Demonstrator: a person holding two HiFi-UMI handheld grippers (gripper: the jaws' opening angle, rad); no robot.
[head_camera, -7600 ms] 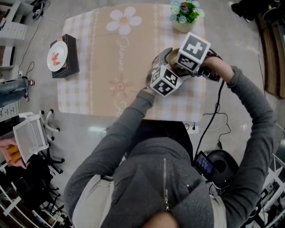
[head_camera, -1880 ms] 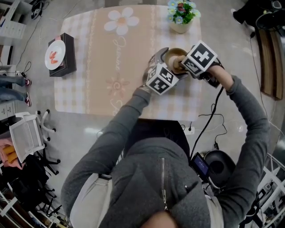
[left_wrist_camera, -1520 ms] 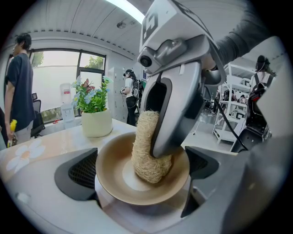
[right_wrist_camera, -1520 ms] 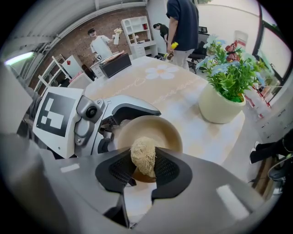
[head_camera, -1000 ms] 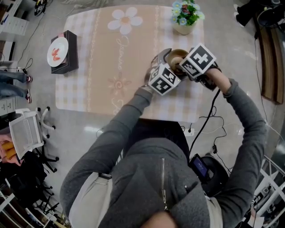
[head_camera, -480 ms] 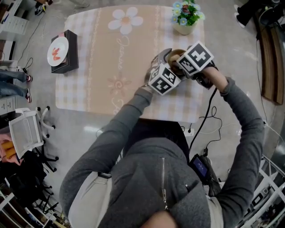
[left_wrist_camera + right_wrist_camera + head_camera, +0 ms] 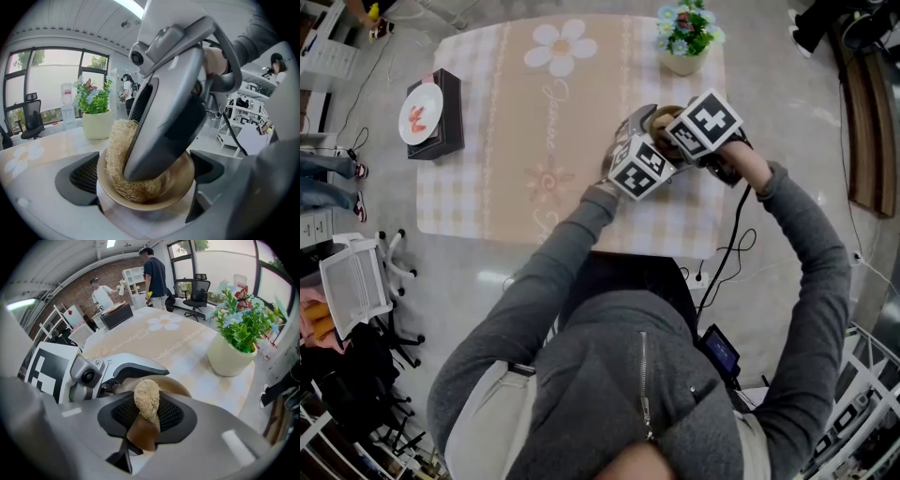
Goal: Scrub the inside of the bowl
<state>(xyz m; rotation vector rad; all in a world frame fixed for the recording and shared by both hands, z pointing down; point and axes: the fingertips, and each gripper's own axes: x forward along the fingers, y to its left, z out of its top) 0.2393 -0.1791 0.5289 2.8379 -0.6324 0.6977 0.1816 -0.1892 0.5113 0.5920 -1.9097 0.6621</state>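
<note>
The big worktop [image 7: 516, 141] has a checked beige cloth on it. My left tool [image 7: 143, 187] squeezes the round brown bowl [image 7: 178, 183], with one jaw on each side. The bowl is by the worktop's right edge. My right tool [image 7: 146, 414] pinches the pale stringy scrubbing pad [image 7: 146, 399] tight and tips down into the bowl. The pad touches the bowl's inside wall.
</note>
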